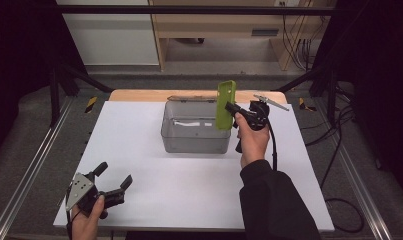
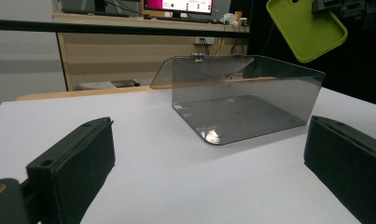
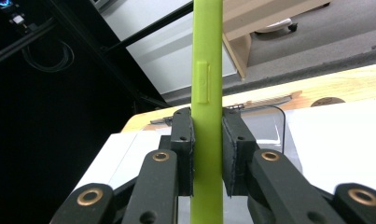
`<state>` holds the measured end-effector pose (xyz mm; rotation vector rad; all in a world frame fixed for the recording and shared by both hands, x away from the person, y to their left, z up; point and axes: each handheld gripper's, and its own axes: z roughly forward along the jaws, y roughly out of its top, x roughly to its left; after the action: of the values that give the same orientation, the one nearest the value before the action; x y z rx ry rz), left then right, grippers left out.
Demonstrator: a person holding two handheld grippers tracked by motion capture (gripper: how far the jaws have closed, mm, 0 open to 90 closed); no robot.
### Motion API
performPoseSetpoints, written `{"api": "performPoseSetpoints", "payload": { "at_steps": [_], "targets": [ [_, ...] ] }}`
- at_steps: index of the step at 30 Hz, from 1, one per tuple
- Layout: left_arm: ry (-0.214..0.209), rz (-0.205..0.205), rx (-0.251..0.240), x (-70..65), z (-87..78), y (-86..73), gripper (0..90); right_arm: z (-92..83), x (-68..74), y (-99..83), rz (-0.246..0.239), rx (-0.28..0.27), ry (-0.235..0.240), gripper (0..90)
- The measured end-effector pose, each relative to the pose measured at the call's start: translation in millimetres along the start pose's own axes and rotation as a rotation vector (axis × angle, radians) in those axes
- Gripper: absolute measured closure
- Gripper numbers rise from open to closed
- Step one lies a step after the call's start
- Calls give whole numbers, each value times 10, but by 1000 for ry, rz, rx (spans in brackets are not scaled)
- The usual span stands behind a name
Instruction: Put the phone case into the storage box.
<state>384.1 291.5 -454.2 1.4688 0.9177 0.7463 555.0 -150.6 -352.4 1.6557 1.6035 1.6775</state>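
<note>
White table (image 1: 189,185), wooden strip along its far edge. One thing sits on it: a smoky clear plastic box (image 1: 195,134), toward the far middle, lid hinged open and tipped back. Low over the near left corner, the left gripper (image 1: 113,176), jaws spread wide.

Even overhead light, bright white table (image 1: 189,190), dark surroundings, near tongs slightly soft
</note>
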Motion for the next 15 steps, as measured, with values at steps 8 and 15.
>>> {"api": "performPoseSetpoints", "payload": {
  "at_steps": [8,15],
  "targets": [
    [1,11,-1,44,11,-9,17,38,0,-22,-36,-3,-38,772],
    [-7,-8,-18,104,-11,-8,17,68,12,-47,-44,-2,-52,772]
  ]
}}
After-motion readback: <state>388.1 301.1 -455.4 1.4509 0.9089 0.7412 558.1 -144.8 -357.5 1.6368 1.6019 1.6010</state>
